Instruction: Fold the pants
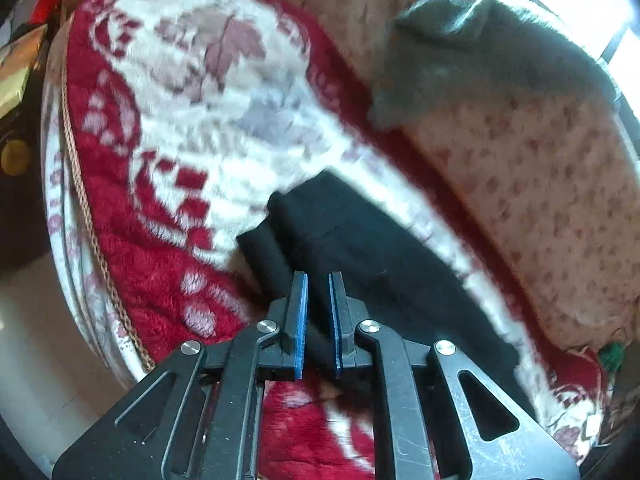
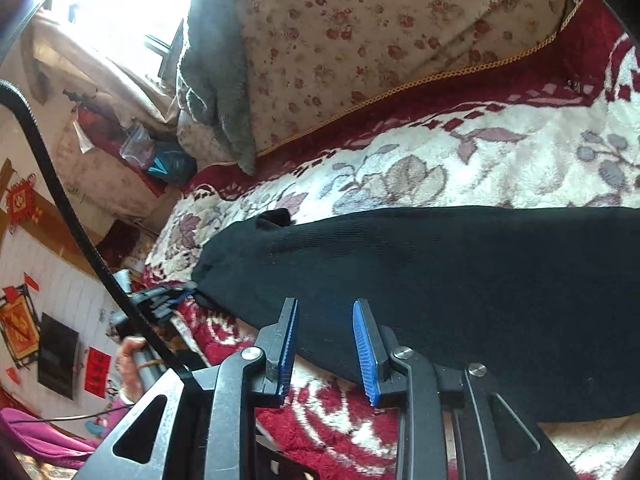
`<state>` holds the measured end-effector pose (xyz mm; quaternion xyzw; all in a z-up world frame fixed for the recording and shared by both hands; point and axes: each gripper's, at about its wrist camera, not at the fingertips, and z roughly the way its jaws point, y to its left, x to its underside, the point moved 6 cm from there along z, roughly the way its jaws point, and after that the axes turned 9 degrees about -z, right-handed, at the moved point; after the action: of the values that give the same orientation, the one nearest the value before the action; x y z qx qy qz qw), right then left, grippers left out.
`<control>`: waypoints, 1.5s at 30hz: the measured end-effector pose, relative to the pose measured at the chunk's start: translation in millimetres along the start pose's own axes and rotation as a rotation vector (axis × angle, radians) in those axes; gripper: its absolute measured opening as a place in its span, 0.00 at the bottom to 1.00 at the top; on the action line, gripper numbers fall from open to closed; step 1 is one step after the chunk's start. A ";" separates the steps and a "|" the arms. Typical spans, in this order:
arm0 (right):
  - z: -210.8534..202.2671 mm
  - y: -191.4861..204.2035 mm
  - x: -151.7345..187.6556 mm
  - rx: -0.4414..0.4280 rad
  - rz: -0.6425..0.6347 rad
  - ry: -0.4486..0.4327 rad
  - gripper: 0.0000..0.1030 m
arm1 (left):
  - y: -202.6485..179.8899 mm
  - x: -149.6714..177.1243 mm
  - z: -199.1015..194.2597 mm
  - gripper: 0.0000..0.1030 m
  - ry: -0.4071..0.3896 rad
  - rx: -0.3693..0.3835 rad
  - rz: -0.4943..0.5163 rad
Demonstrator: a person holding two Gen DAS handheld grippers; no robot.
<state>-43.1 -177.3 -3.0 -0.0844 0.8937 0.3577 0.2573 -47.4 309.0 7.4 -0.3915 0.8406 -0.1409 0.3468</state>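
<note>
nearest in the left wrist view, the left gripper (image 1: 318, 280) hangs over the end of the black pants (image 1: 360, 280), its blue pads parted by a narrow gap with dark cloth showing behind them; it looks slightly open, and i cannot tell whether any fabric is actually pinched. in the right wrist view the right gripper (image 2: 326, 308) stands wider open, empty, its tips just over the near edge of the pants (image 2: 440, 292).

the pants lie stretched long across the red and white blanket (image 2: 440, 168) on the bed, already narrowed, one end showing stacked layers in the left view.

further off sit the floral quilt (image 2: 380, 40) and a grey towel (image 2: 216, 80) near the bright window.

risks, as i judge them: the blanket is plush, so a low pinch could catch its pile along with the pants and drag it up. the left gripper may take only the top layer, so the stack would slide apart when lifted. if the two ends rise unevenly, the fold would land skewed. the left view is blurred, which makes aiming less sure.
</note>
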 end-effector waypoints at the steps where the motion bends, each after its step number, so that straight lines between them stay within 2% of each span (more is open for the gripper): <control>1: 0.2 -3.7 -0.7 0.014 0.005 -0.002 0.32 | -7.6 1.0 -3.9 0.11 0.004 0.024 0.013; 3: 2.7 -16.5 -2.5 0.053 0.021 -0.005 0.35 | -22.2 4.6 -4.6 0.30 0.016 0.057 0.038; 4: 3.5 -22.7 -2.6 0.074 0.032 0.000 0.35 | -30.2 6.5 -2.1 0.37 0.019 0.077 0.056; 5: 4.0 -30.8 -1.7 0.101 0.044 0.006 0.35 | -36.0 7.9 2.9 0.49 0.027 0.084 0.073; 6: 2.9 -38.5 -0.3 0.116 0.050 0.004 0.35 | -40.9 10.5 11.1 0.52 0.052 0.081 0.089; 9: -10.1 -58.1 7.7 0.070 0.115 -0.026 0.34 | -44.7 22.5 39.3 0.52 0.150 0.040 0.116; 11: -29.8 -72.6 13.0 0.087 0.146 -0.049 0.34 | -42.9 28.8 48.5 0.52 0.180 0.016 0.115; 13: -51.1 -87.7 17.2 0.157 0.149 -0.070 0.34 | -47.2 31.3 40.7 0.52 0.145 0.021 0.123; 16: -89.3 -112.9 22.8 0.276 0.180 -0.116 0.34 | -68.5 38.6 27.6 0.52 0.118 0.067 0.178; 20: -121.8 -126.1 26.3 0.328 0.196 -0.159 0.35 | -118.0 62.8 12.5 0.52 0.119 0.147 0.329; 23: -133.7 -130.9 27.4 0.389 0.199 -0.149 0.42 | -159.3 96.3 11.4 0.52 0.223 0.251 0.421; 25: -138.4 -132.5 32.1 0.381 0.213 -0.156 0.42 | -183.1 121.9 11.8 0.53 0.305 0.328 0.470; 28: -140.5 -135.2 40.6 0.370 0.243 -0.165 0.45 | -216.4 167.1 11.8 0.54 0.414 0.404 0.562; 34: -130.5 -133.5 44.0 0.386 0.229 -0.140 0.45 | -267.0 242.7 9.0 0.54 0.569 0.484 0.724; 37: -124.7 -129.3 43.8 0.357 0.244 -0.133 0.46 | -289.7 262.3 12.5 0.54 0.609 0.520 0.796; 40: -117.3 -128.8 49.7 0.400 0.254 -0.102 0.46 | -317.3 282.9 18.0 0.55 0.681 0.557 0.872; 42: -117.2 -128.9 56.6 0.421 0.285 -0.111 0.46 | -339.2 302.5 23.5 0.68 0.759 0.605 0.939; 45: -118.5 -126.3 66.9 0.386 0.342 -0.161 0.49 | -363.9 330.3 29.0 0.68 0.851 0.663 1.021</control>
<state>-105.2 -348.2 -40.5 0.1470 0.9233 0.2245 0.2747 27.2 -177.5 15.3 0.2614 0.8932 -0.3480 0.1133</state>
